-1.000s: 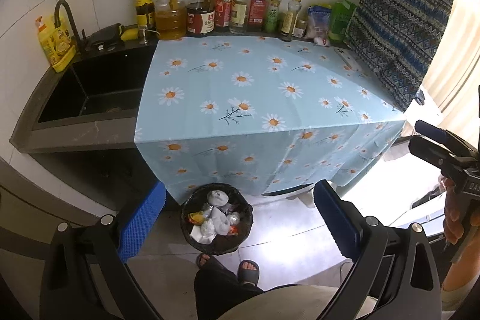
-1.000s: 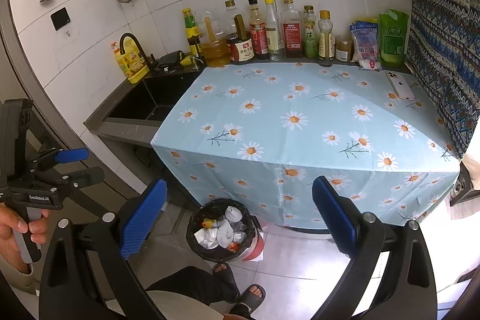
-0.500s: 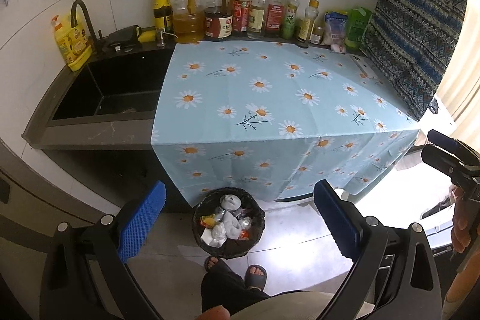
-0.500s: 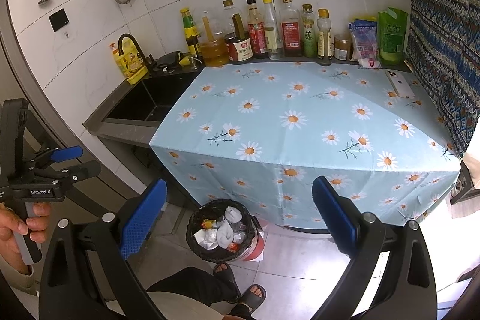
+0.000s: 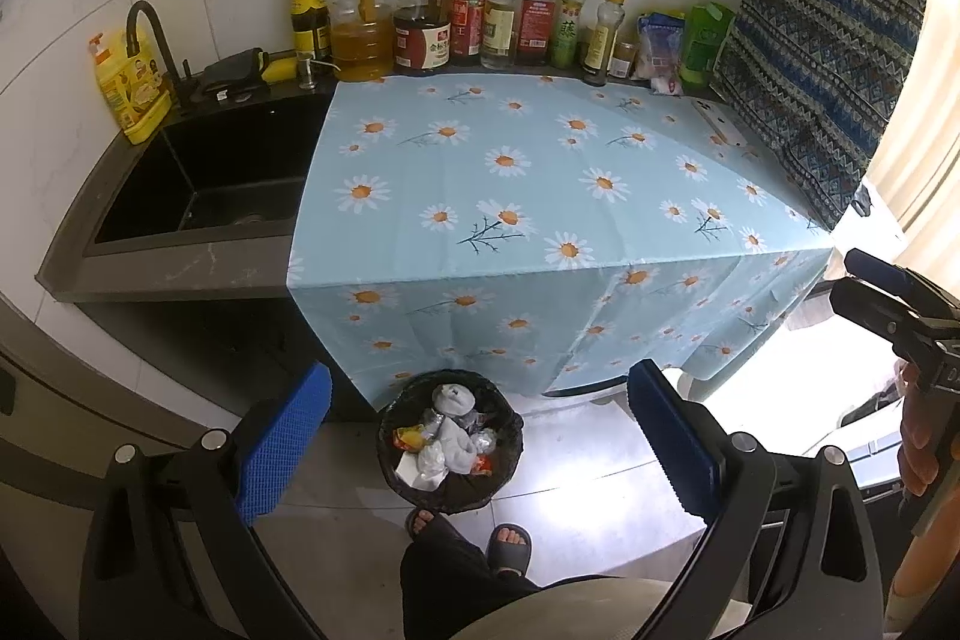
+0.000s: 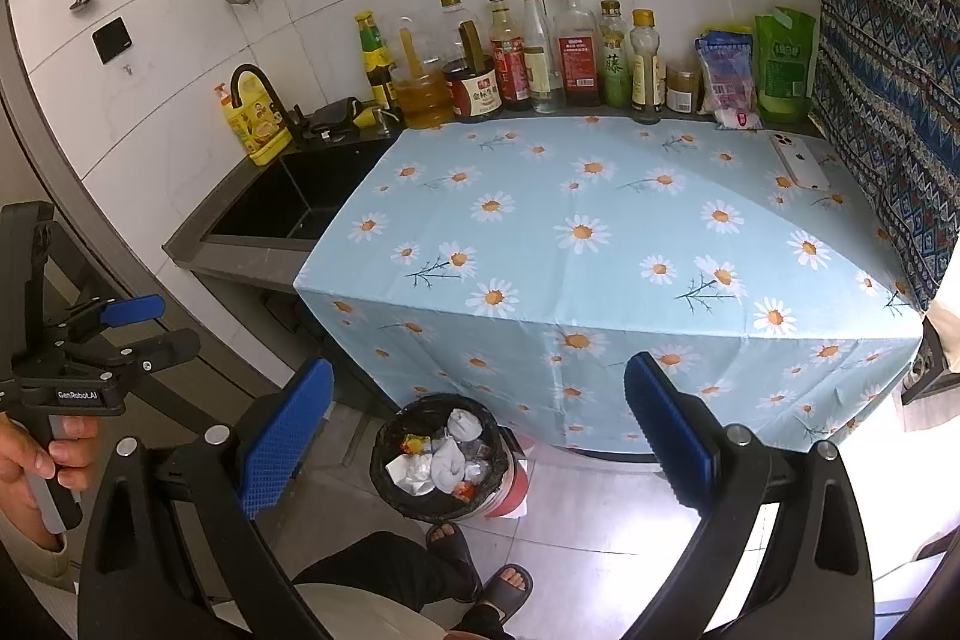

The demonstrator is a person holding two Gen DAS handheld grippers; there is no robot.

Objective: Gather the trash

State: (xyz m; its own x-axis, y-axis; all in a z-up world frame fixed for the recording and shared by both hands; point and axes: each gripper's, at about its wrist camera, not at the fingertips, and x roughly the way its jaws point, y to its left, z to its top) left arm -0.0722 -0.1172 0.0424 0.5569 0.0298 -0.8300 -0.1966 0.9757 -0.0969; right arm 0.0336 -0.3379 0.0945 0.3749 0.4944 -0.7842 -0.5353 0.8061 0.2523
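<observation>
Both grippers wide apart, holding nothing: left gripper [image 5: 480,436] and right gripper [image 6: 480,430] hang above the floor, each framing the bin [image 6: 441,454]. Bin sits on the tiles just in front of the daisy cloth [image 6: 600,244] hanging off the counter, with the person's sandalled feet [image 6: 480,562] nearest the cameras. Trash [image 6: 447,451] is already inside the bin: crumpled white paper or tissue, small bright wrappers, something foil-like. Likely light, soft, crushable; wrappers probably slippery, so pinch a crumpled fold, not a flat face. Black bag [image 5: 507,421] lining the bin looks thin and floppy; best taken at the rim, gathering the edge. Beyond the bin the clothed counter shows no loose trash, only a phone [image 6: 801,160] near its far right edge. Bottles [image 6: 540,52] line the wall behind; sink [image 6: 288,202] left of the cloth.
</observation>
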